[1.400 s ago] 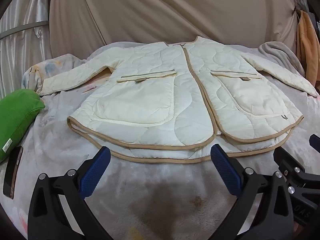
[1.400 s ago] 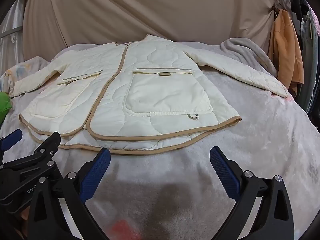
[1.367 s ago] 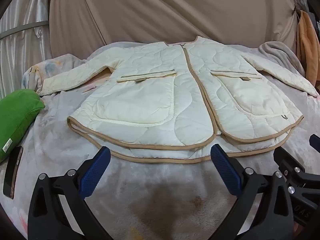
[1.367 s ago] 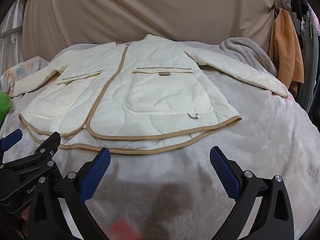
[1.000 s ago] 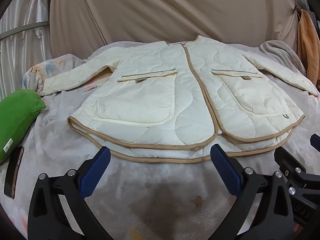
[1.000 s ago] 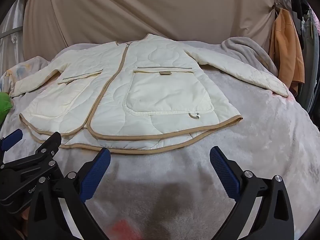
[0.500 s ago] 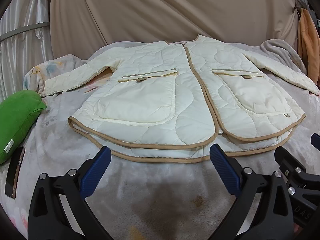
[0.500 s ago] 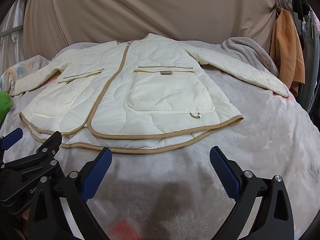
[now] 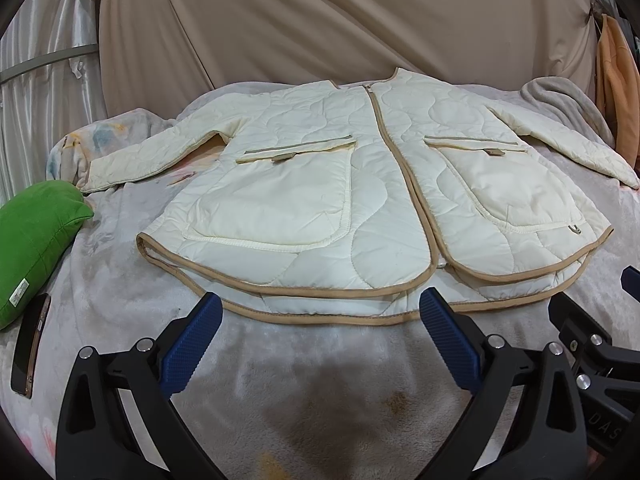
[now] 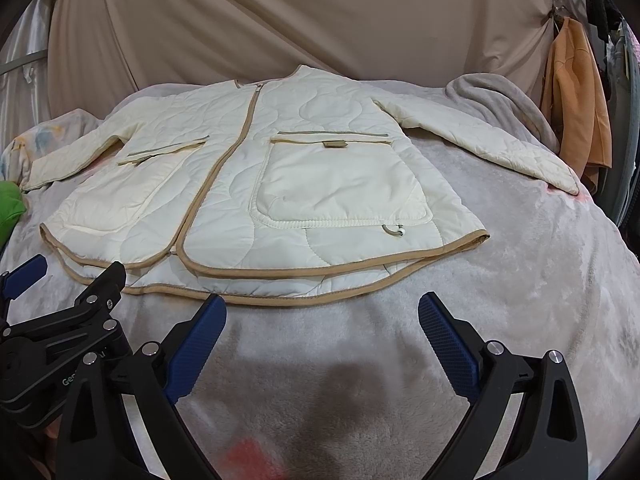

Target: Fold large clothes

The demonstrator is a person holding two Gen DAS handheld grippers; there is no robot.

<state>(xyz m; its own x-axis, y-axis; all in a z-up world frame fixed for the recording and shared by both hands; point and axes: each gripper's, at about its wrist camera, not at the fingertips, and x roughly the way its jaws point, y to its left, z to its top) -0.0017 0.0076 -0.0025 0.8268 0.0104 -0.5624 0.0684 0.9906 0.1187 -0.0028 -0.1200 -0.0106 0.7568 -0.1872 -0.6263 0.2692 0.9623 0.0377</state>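
A cream quilted jacket (image 9: 360,200) with tan trim lies flat, front up and zipped, on a grey fleece-covered bed (image 9: 320,380); both sleeves are spread out to the sides. It also shows in the right wrist view (image 10: 280,184). My left gripper (image 9: 318,320) is open and empty, just short of the jacket's hem. My right gripper (image 10: 322,320) is open and empty, also just short of the hem, on the jacket's right half. Each gripper shows at the edge of the other's view.
A green cushion (image 9: 32,248) and a phone (image 9: 30,344) lie at the bed's left edge. A grey blanket (image 10: 500,100) is bunched at the back right. An orange garment (image 10: 576,104) hangs at the right. A beige curtain (image 9: 320,20) hangs behind the bed.
Both grippers have crept slightly forward toward the hem; the jacket has not moved and both stay open.
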